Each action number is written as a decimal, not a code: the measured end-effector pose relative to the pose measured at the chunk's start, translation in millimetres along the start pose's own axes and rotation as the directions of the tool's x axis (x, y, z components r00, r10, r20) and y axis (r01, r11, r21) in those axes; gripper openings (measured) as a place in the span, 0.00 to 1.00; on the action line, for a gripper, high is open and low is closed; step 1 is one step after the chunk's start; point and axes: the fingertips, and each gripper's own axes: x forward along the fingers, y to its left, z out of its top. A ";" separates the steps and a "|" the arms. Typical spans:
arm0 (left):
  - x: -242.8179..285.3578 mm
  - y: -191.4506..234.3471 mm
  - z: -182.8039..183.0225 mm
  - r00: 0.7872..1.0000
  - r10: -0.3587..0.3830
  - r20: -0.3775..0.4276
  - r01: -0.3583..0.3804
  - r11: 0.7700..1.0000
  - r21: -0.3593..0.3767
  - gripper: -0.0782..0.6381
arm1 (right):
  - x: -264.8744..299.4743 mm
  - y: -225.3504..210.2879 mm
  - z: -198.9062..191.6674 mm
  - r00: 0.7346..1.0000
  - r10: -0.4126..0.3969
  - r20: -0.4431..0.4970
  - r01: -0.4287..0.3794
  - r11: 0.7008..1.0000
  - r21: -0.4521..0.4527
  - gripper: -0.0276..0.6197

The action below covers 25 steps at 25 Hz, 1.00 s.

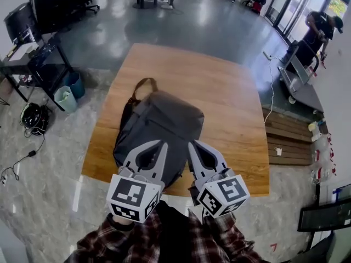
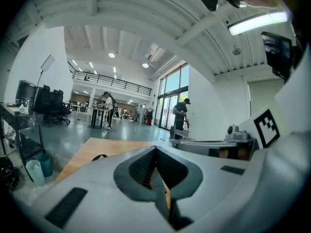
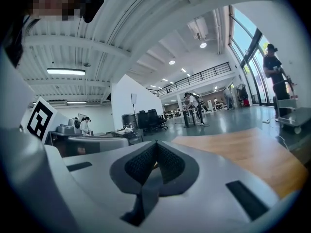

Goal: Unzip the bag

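1. Words, brand names, numbers: none legible in any view.
2. Left gripper (image 1: 159, 143), cube: left marker (image 1: 130, 194), a black-and-white square block pattern on the top face, with a second pattern on the side face. No characters.
3. Right gripper (image 1: 193, 143), cube: right marker (image 1: 228, 189), the same kind of block pattern on the top face. No characters.
4. Left gripper view, right edge: part of one such marker on a white cube face. Pattern only.
5. Right gripper view, left edge: one such marker. Pattern only.
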 end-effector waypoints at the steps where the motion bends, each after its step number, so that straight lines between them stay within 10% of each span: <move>1: 5.8 3.4 -1.2 1.000 -0.006 -0.009 0.006 1.000 0.000 0.12 | 4.5 -4.0 -0.5 1.000 -0.009 -0.004 0.009 1.000 0.003 0.06; 14: 91.1 -0.6 -62.2 0.942 -0.218 -0.255 0.227 0.974 0.004 0.12 | 17.2 -71.4 -28.5 0.969 -0.232 -0.086 0.235 0.972 0.026 0.06; 25: 154.7 -23.6 -189.9 0.773 -0.294 -0.562 0.354 0.935 -0.002 0.12 | 10.7 -142.2 -173.6 0.883 -0.306 -0.357 0.374 0.917 0.137 0.06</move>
